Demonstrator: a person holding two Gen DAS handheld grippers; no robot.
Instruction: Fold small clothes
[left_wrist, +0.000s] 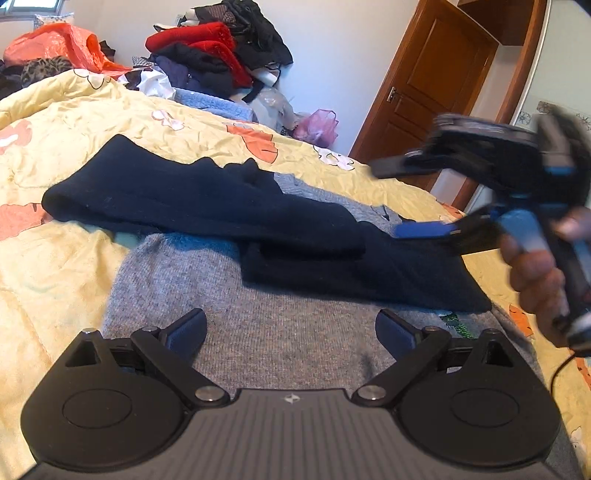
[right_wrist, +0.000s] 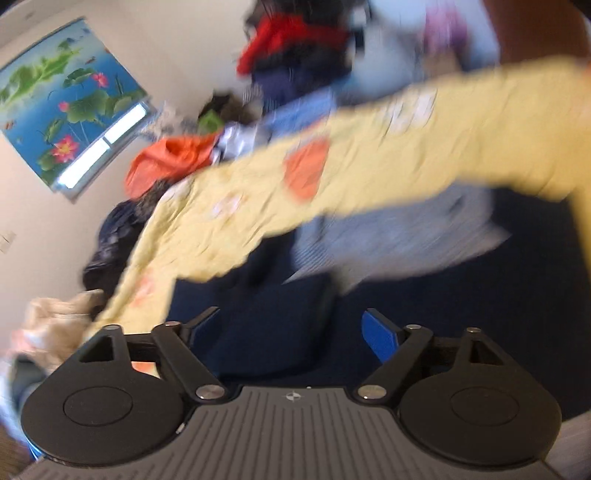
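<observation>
Hovering w/ jaws apart, left hand-held gripper (left_wrist: 290, 328) is clearing grey knit garment (left_wrist: 258, 314); right hand-held gripper (left_wrist: 391, 201) is hanging unclamped over dark navy knit garment (left_wrist: 207, 206), likely for next fold.

Bare grey knitted cloth (left_wrist: 288, 343) between the spread left claw (left_wrist: 291, 326); folded dark navy garment (left_wrist: 229, 206) blocks ahead.

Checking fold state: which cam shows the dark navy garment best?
Left wrist. The dark navy garment is sharp there, lying folded across the grey garment on the yellow quilt, full outline visible. Right wrist is motion-blurred; it shows only a close dark patch behind its fingers.
</observation>
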